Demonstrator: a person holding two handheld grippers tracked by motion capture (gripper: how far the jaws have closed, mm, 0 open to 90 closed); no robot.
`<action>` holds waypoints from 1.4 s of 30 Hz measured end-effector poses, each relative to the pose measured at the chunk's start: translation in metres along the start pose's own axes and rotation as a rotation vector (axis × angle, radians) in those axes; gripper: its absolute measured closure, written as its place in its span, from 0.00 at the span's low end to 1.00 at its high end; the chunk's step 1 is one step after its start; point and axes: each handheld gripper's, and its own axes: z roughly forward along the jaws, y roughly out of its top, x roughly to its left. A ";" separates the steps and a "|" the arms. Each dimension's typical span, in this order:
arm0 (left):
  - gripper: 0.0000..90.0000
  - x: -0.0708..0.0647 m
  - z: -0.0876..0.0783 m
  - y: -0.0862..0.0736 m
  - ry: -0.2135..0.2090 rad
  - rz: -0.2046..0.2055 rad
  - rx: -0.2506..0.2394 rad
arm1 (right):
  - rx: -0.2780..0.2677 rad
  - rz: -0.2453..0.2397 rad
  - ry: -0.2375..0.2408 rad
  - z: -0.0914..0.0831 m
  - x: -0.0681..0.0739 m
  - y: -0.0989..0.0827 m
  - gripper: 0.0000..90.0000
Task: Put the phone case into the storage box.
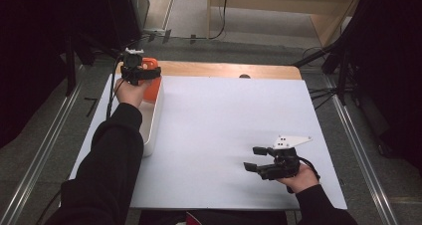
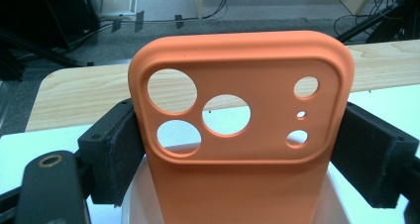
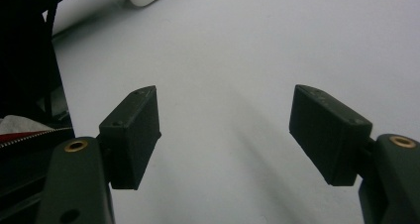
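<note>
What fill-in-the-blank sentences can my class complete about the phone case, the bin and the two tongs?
1. The phone case gripped by the left tongs is coloured ____.
2. The jaws of the right tongs stand apart with ____ between them.
3. The left tongs hold the case above a ____ bin.
4. The case's largest cut-outs have a ____ shape.

Missing words: orange; nothing; white; round

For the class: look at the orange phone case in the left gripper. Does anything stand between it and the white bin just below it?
Nothing visible does. The left gripper clamps the orange phone case upright by its side edges, directly over the open white bin, with no object between them.
</note>
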 end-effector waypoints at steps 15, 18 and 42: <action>0.15 0.003 0.001 0.000 -0.028 -0.005 0.016 | -0.004 -0.002 0.003 0.000 0.000 0.000 0.30; 0.11 0.003 0.001 0.000 -0.023 0.000 0.012 | -0.004 -0.005 0.006 0.000 0.000 0.000 0.30; 0.08 0.010 -0.009 0.008 -0.057 -0.002 0.020 | 0.004 -0.004 0.008 0.001 0.000 0.000 0.30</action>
